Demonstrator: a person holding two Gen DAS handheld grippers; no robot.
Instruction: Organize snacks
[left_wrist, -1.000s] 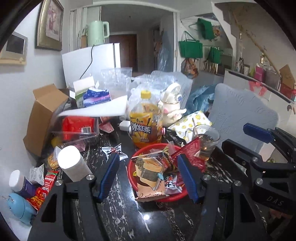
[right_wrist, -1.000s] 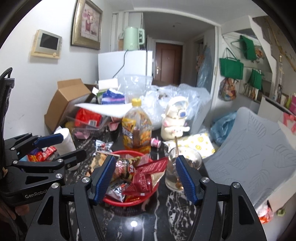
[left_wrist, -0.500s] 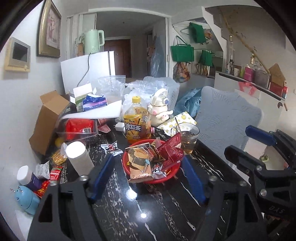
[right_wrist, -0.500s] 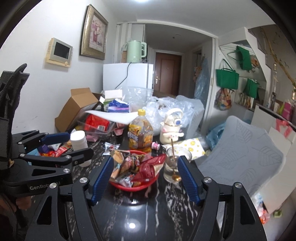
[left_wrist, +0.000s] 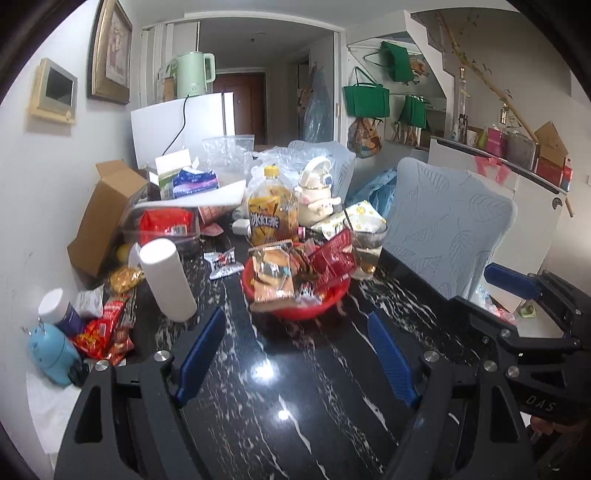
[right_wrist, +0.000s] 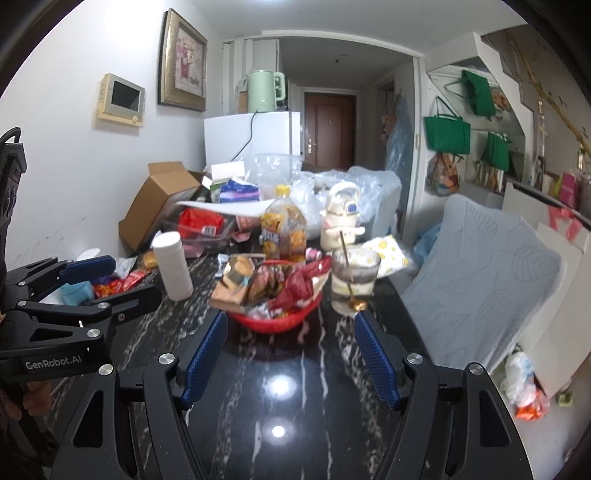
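A red bowl (left_wrist: 332, 301) (right_wrist: 273, 321) piled with snack packets (left_wrist: 273, 277) (right_wrist: 236, 284) stands in the middle of the black marble table (left_wrist: 295, 406). More loose snacks (left_wrist: 107, 328) lie at the table's left edge, and one small packet (left_wrist: 221, 262) lies behind the bowl. My left gripper (left_wrist: 295, 315) (right_wrist: 125, 278) hovers open in front of the bowl, clear of it, with nothing between its fingers. My right gripper (right_wrist: 291, 316) (left_wrist: 491, 295) is beside it on the right, also open and empty, a little short of the bowl.
An iced tea bottle (left_wrist: 272, 218), a glass with a spoon (right_wrist: 354, 280) and a white cylinder (left_wrist: 168, 278) stand close around the bowl. Behind are a clear box (left_wrist: 166, 227), a cardboard box (left_wrist: 103, 214) and plastic bags. A pale chair (right_wrist: 480, 266) adjoins the table's right side.
Both grippers have drawn back from the bowl, which now looks smaller and farther off. The left jaws have spread wider. The snacks have not moved.
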